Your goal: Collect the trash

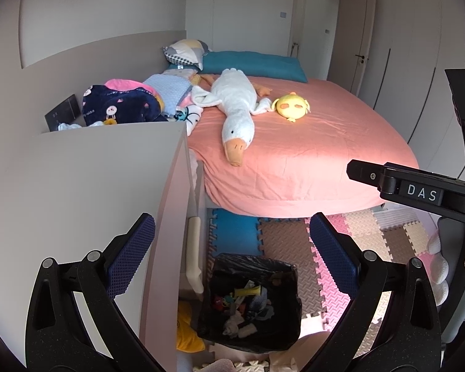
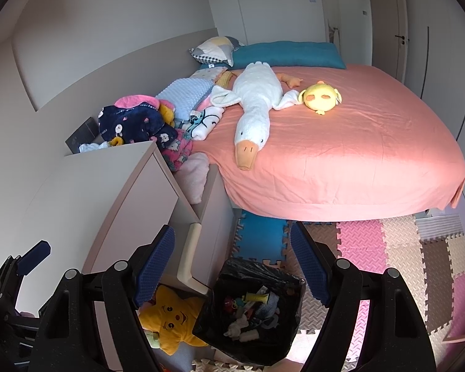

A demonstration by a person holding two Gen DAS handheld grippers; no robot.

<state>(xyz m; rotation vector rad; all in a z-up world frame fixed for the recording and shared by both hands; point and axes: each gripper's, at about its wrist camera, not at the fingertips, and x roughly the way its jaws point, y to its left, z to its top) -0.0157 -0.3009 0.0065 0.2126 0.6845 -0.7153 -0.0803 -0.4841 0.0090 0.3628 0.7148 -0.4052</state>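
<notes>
2 grippers, left gripper (image 1: 232, 263) and right gripper (image 2: 232, 263), both wide open, holding nothing. Just below, on the floor mats (image 2: 403, 248): bin (image 2: 257, 307) with black bag, full of small trash (image 2: 251, 313). Probably light, soft, crinkly; best pinched at bag's rim. Farther off, bed (image 2: 356, 155) with toy goose (image 2: 254, 105).

Left gripper (image 1: 232, 245): tilted downward, jaws spread wide, nothing between the blue ribbed pads (image 1: 133, 254).
Right gripper (image 2: 232, 257): tilted downward at much the same angle, jaws apart, the gap between them empty.
Placing: the two sit side by side and close; the right gripper's black body juts into the left wrist view at its right edge, and the left gripper's finger shows at the lower left of the right wrist view.
Hand (image 1: 449, 266): what looks like a white-gloved hand at the right edge, possibly gripping the right handle; too cropped to be sure.
</notes>
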